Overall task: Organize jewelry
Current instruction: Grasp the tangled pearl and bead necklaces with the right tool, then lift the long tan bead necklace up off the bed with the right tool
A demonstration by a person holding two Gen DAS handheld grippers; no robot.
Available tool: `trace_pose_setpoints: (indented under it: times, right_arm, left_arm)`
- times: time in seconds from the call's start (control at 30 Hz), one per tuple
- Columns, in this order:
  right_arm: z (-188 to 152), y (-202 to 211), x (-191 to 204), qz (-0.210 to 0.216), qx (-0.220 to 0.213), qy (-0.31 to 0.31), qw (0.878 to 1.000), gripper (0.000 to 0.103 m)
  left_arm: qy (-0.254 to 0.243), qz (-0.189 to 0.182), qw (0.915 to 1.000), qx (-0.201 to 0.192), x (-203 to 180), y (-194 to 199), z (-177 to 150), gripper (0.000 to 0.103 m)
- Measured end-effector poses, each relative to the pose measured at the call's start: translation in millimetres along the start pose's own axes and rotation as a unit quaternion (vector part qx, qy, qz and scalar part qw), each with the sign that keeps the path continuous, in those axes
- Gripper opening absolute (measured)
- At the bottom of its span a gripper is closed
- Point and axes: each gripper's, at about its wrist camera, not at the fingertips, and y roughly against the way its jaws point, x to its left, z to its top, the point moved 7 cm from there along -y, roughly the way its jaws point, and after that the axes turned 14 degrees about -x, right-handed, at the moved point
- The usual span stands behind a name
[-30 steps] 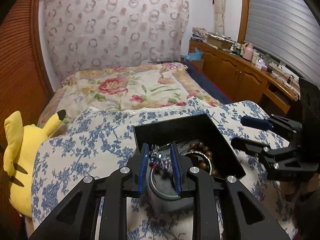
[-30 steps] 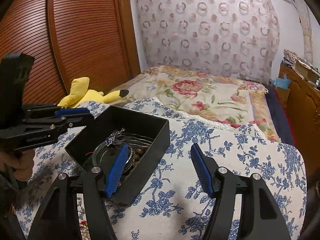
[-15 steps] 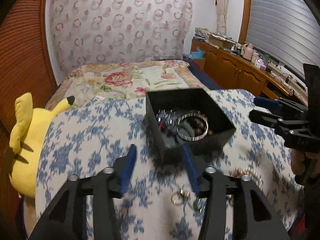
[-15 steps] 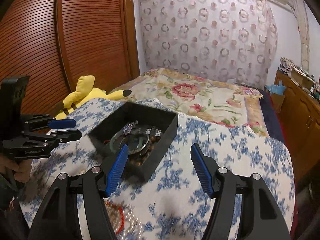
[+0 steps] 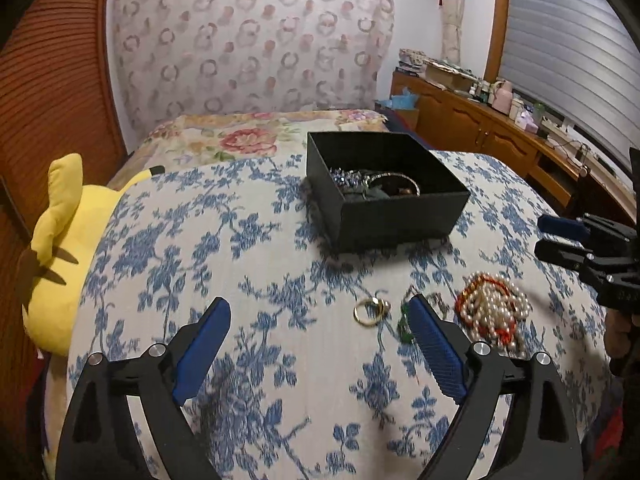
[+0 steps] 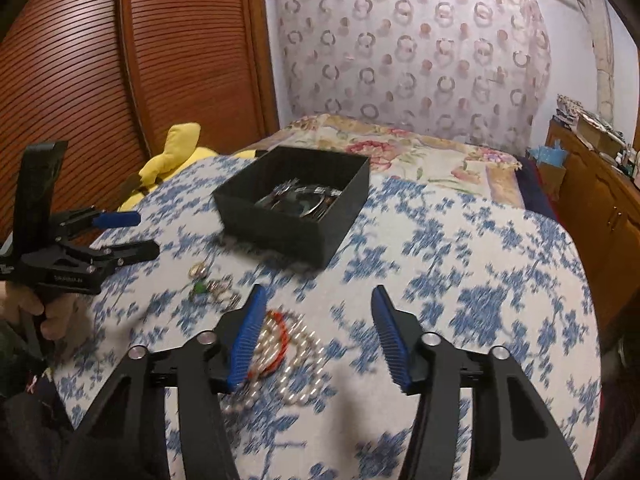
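A black open box (image 5: pixel 400 216) holding bangles, beads and sparkly pieces sits on the blue-flowered cloth; it also shows in the right wrist view (image 6: pixel 292 224). Nearer me lie gold rings (image 5: pixel 370 310), a small green piece (image 5: pixel 404 324) and a heap of pearl and red bead strands (image 5: pixel 494 312), seen too in the right wrist view (image 6: pixel 280 352). My left gripper (image 5: pixel 320 332) is open and empty, held back from the box, just left of the rings. My right gripper (image 6: pixel 318 332) is open and empty above the pearl heap.
A yellow plush toy (image 5: pixel 60 248) lies at the left edge of the table. A bed with a floral cover (image 5: pixel 248 140) stands behind. A wooden cabinet (image 5: pixel 500 140) with clutter runs along the right wall. A slatted wooden door (image 6: pixel 120 80) is at the left.
My left gripper let go of the sparkly piece into the box, opened, and drew back. My right gripper also drew back. The loose jewelry near the table's front came into view.
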Motion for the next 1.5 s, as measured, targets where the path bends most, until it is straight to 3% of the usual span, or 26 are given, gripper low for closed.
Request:
trace_pose_setpoints:
  times: [0.27,0.57,0.67,0.73,1.5]
  right_arm:
    - [-30.2,-2.3,27.4,0.032,0.038,-0.001,0.999,0.040]
    - [-43.9,-15.8,29.6,0.038,0.065,-0.029,0.997,0.032]
    - [-43.4,-16.6,29.9,0.037,0.064,-0.029,0.997,0.014]
    - [-37.6,-14.0,27.8,0.036,0.054,-0.031,0.997,0.006]
    - [72.7,36.9,32.2,0.028,-0.065,0.035,0.997,0.006]
  left_arm:
    - [0.005,-0.002,1.0000,-0.001,-2.5,15.1,-14.1,0.087]
    - [0.020,-0.006,0.9997,-0.010,-3.0,27.1,-16.2,0.087]
    - [0.017,-0.008,0.9998,-0.011,-4.4,27.6,-16.6,0.087]
    - [0.017,-0.009,0.9998,-0.011,-4.6,27.9,-16.3,0.087]
    - [0.005,-0.032,0.9993,0.016,-15.7,3.4,-17.0,0.087]
